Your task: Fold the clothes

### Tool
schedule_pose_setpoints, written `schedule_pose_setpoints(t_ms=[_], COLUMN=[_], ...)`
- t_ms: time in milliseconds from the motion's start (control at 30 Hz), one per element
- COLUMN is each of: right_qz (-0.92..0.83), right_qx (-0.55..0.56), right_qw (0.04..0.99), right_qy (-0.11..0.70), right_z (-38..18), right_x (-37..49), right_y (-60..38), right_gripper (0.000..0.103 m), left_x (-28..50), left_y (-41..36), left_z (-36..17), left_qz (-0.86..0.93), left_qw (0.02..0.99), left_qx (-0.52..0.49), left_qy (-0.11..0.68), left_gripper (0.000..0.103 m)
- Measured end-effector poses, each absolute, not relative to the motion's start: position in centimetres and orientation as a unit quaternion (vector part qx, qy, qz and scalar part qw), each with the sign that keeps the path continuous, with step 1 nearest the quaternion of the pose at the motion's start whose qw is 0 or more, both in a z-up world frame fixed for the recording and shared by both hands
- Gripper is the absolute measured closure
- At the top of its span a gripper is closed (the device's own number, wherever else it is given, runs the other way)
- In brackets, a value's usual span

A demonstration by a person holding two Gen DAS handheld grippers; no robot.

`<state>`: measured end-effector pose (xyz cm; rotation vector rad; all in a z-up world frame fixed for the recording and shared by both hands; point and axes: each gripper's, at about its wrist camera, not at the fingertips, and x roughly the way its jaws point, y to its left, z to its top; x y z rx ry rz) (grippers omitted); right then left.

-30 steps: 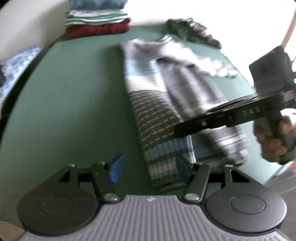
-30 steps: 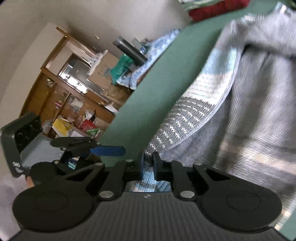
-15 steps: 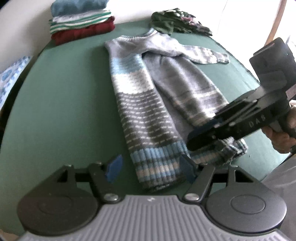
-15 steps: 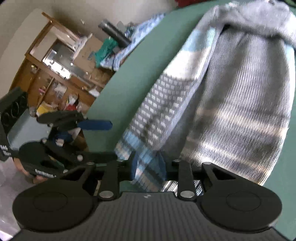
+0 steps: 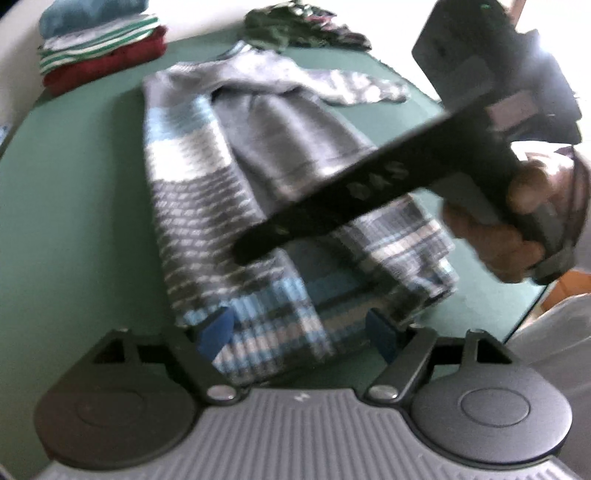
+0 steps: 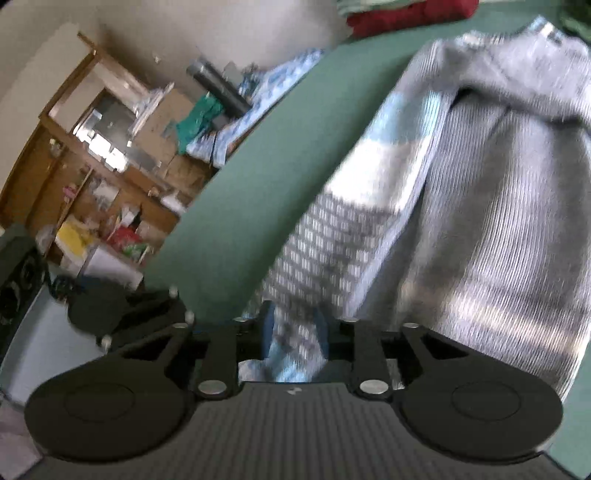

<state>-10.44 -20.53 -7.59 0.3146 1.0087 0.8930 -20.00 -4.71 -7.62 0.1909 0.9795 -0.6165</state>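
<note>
lying flat on the green desk (image 5: 74, 206), a striped knit sweater (image 5: 207, 192), one side already folded over the middle, collar toward twelve o'clock, ribbed hem toward six. likely soft, floppy and fairly light (thick knit, so some bulk in each fold), not slippery against the cloth cover, nothing fragible about it — better said, nothing breakable. prone to sagging and stretching if lifted from one point, so best taken at two corners at once.

left gripper (image 5: 301, 332) low over the hem, fingers (image 5: 216, 330) wide apart and opening, hem between them but unpressed. right gripper (image 6: 293, 328) also at the hem, fingers (image 6: 266, 325) narrowly apart and opening, a fold of hem between them, apparently loose (blurred, hard to be sure). right gripper and hand (image 5: 506, 236) crossing at three o'clock in the left view.

best hold probably the thick ribbed hem, near each bottom corner, for carrying toward the collar. stack of folded clothes (image 5: 103, 51) at eleven o'clock, dark crumpled garment (image 5: 295, 29) at twelve.
</note>
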Motion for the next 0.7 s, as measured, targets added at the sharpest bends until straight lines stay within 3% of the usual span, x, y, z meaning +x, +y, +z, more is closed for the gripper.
schedule_pose_setpoints(t_ms=[200, 300, 333, 367, 433, 633, 700], right_qz=[0.353, 0.323, 0.313, 0.307, 0.301, 0.254, 0.235], right_qx=[0.162, 0.157, 0.153, 0.152, 0.153, 0.135, 0.146], right_qw=[0.809, 0.823, 0.828, 0.829, 0.835, 0.867, 0.871], right_qy=[0.441, 0.439, 0.439, 0.443, 0.435, 0.407, 0.406], right_z=[-8.2, -8.5, -8.5, -8.3, -7.4, -7.6, -8.2], right_x=[-7.2, -6.3, -6.2, -6.1, -6.1, -2.1, -1.5], right_y=[-19.5, -20.2, -20.6, -20.8, -20.7, -17.7, -19.3], right_gripper=[0.068, 0.085, 0.085, 0.085, 0.073, 0.071, 0.086], left_x=[-16.6, -16.2, -16.3, -16.4, -16.2, -12.8, -12.1], left_y=[-4.9, -5.5, -5.6, -5.8, -5.8, -5.8, -5.5], left_z=[-8.3, -8.8, -8.8, -8.7, -8.5, -8.2, -8.3], left_qz=[-0.325, -0.354, -0.366, -0.375, -0.389, -0.395, -0.401], left_qw=[0.816, 0.802, 0.796, 0.792, 0.787, 0.790, 0.787], left_qx=[0.084, 0.094, 0.102, 0.111, 0.121, 0.129, 0.135], left_qy=[0.470, 0.472, 0.471, 0.469, 0.463, 0.451, 0.449], left_gripper=[0.024, 0.022, 0.022, 0.021, 0.021, 0.020, 0.020])
